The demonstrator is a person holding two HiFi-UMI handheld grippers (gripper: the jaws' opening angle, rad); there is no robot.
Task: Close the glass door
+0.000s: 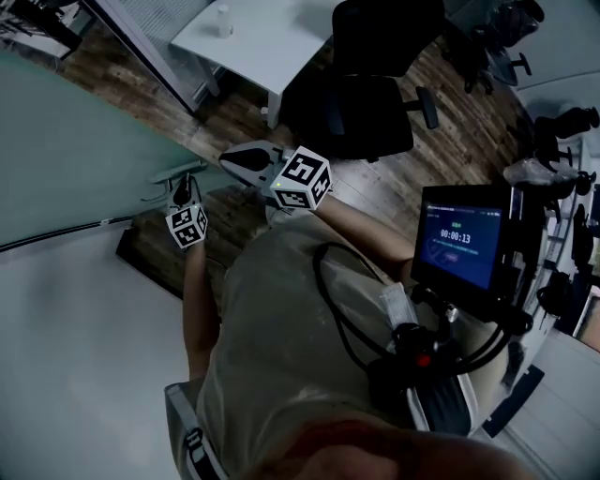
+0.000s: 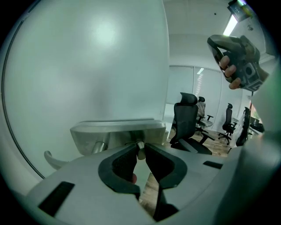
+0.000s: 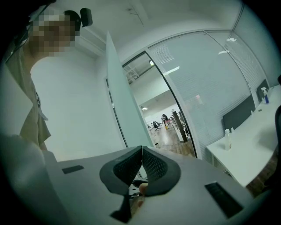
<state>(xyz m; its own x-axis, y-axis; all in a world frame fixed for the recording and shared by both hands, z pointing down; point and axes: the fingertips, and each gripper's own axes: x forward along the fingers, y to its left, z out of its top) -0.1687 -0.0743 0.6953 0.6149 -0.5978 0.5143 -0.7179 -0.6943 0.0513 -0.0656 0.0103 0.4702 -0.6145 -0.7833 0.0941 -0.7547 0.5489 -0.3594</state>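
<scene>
The left gripper [image 2: 141,147] is clamped on a slim metal stem of the handle [image 2: 116,132]. Its jaws stand a little apart, with the stem pinched between their tips. The handle is a brushed-metal lever fixed to the frosted face of the glass door [image 2: 88,61], near the door's free edge. In the left gripper view the pane fills nearly everything behind the lever. From the head view the left gripper's marker cube sits right against the door.

The right gripper [image 3: 142,148] has its jaws pressed flat together with nothing between them. It is carried in the person's hand [image 2: 228,70] just off the door's free edge, on the room side. Its own view looks along the thin edge of the pane without touching it.

The door stands swung out from its dark frame [image 3: 169,101], and a lit corridor shows through the gap.

Out from the door's free edge the wooden floor [image 1: 441,141] runs to a black office chair [image 1: 361,103]. Behind it is a white desk [image 1: 267,42] with a small bottle [image 1: 223,21] on it. On the far side of the person from the door, a dark screen [image 1: 459,239] with blue readouts is mounted at chest level.
</scene>
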